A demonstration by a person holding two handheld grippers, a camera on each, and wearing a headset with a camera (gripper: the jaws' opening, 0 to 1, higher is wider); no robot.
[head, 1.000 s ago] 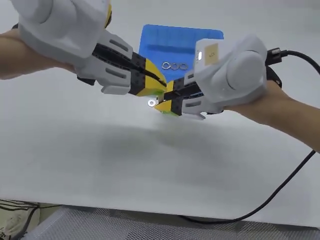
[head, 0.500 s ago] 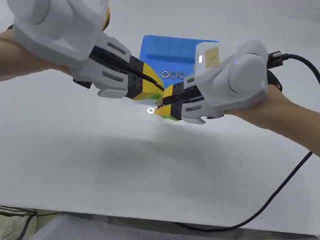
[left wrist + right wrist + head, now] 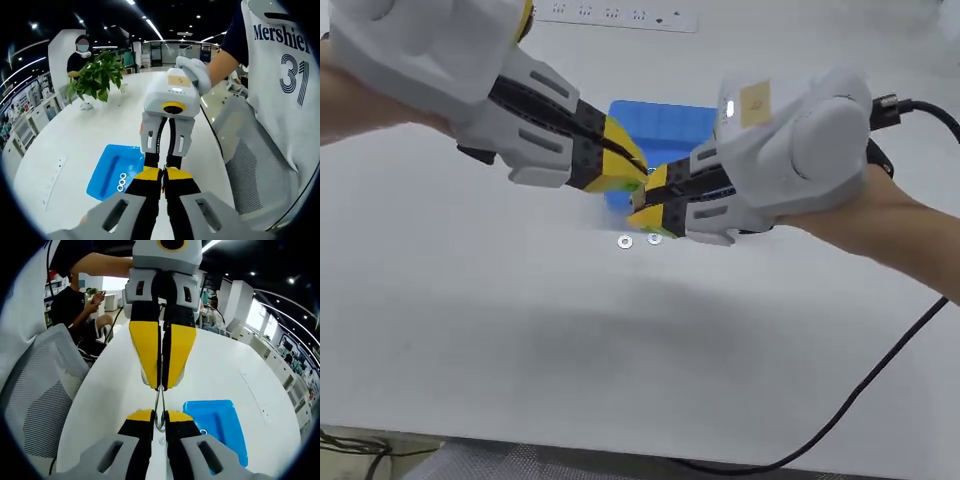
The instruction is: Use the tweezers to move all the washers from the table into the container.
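Observation:
My left gripper [image 3: 625, 165] and right gripper [image 3: 648, 203] meet tip to tip above the table, just in front of the blue container [image 3: 665, 122]. Thin metal tweezers [image 3: 159, 405] run from the left gripper's yellow jaws [image 3: 160, 357] down into my right gripper [image 3: 160, 421]; both sets of jaws look shut on them. Two washers [image 3: 625, 241] [image 3: 654, 238] lie on the white table below the jaws. Three washers [image 3: 121, 181] sit in a row inside the container [image 3: 111, 167]. My left gripper [image 3: 162, 176] has its jaws pressed together.
The white table [image 3: 570, 340] stretches wide toward me. A black cable [image 3: 880, 370] trails from the right gripper across the table's right side. A power strip [image 3: 620, 14] lies at the far edge. A potted plant [image 3: 97, 75] stands further off.
The head camera has shifted. The grippers stay tip to tip and sit a little higher over the table. A second washer now shows below them, and they hide the container's washers.

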